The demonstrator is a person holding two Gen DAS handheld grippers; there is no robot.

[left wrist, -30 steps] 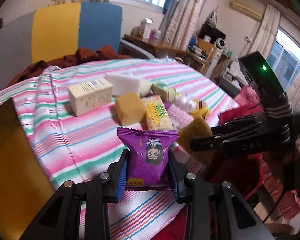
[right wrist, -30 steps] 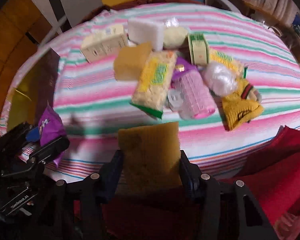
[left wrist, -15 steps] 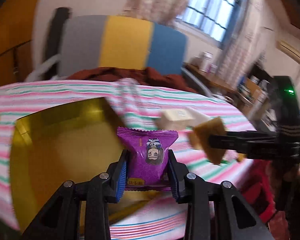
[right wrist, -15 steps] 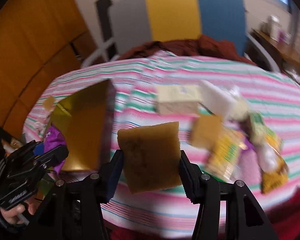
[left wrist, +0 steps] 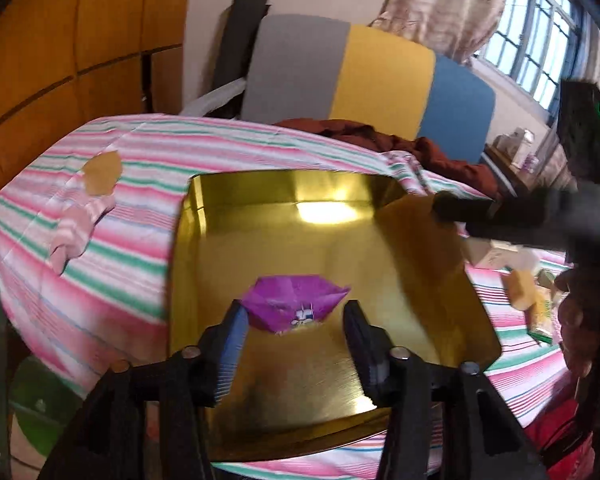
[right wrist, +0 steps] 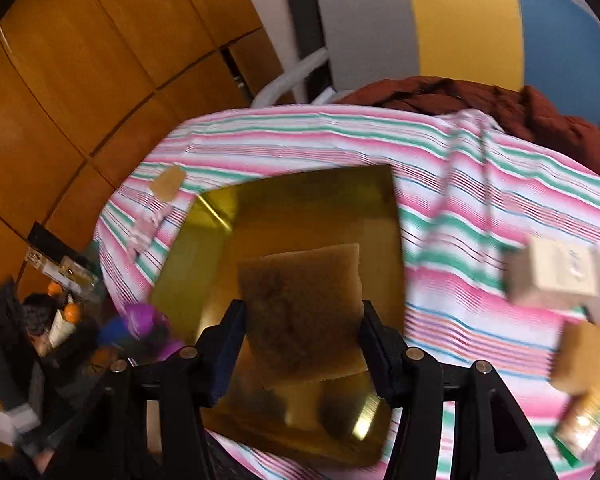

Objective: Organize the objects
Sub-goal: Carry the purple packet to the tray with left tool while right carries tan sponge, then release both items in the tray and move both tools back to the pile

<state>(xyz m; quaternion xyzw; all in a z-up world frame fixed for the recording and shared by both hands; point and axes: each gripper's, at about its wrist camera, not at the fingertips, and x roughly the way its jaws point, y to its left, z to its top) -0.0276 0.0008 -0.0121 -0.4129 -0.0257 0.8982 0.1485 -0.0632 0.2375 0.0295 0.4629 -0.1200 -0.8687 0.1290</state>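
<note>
Snack packet (left wrist: 296,306), purple, sits between the left gripper (left wrist: 296,332) fingers over the gold tray (left wrist: 420,280). Jaws are opening; the packet has tipped forward, its right edge clear of the pad, its left edge still at the blue pad, so it reads as released and dropping. Brown sponge (right wrist: 300,312) is between the right gripper (right wrist: 300,344) fingers, also over the tray. Those jaws are opening too; a gap shows on the left side, the right edge is just at the pad. I'd call it let go, not gripped.

Step in hand, as I judge it: double drop-off into the tray. Next move calls for both grippers to open fully, lift clear, then swing back right to the pile for the next pair.

Tray lies on the striped cloth (left wrist: 120,248) covering the surface, near its front-left edge. Remaining clutter is well apart to the right: cream box (right wrist: 552,276), another sponge (right wrist: 580,360), blurred packets. A tan scrap (left wrist: 100,172) and a pink striped item (left wrist: 76,224) lie left of the tray. Chair (left wrist: 360,76) stands behind.

Versus a second ago: both grippers were clamped on their items over the pile side; now both are over the tray and the packet is no longer upright.
</note>
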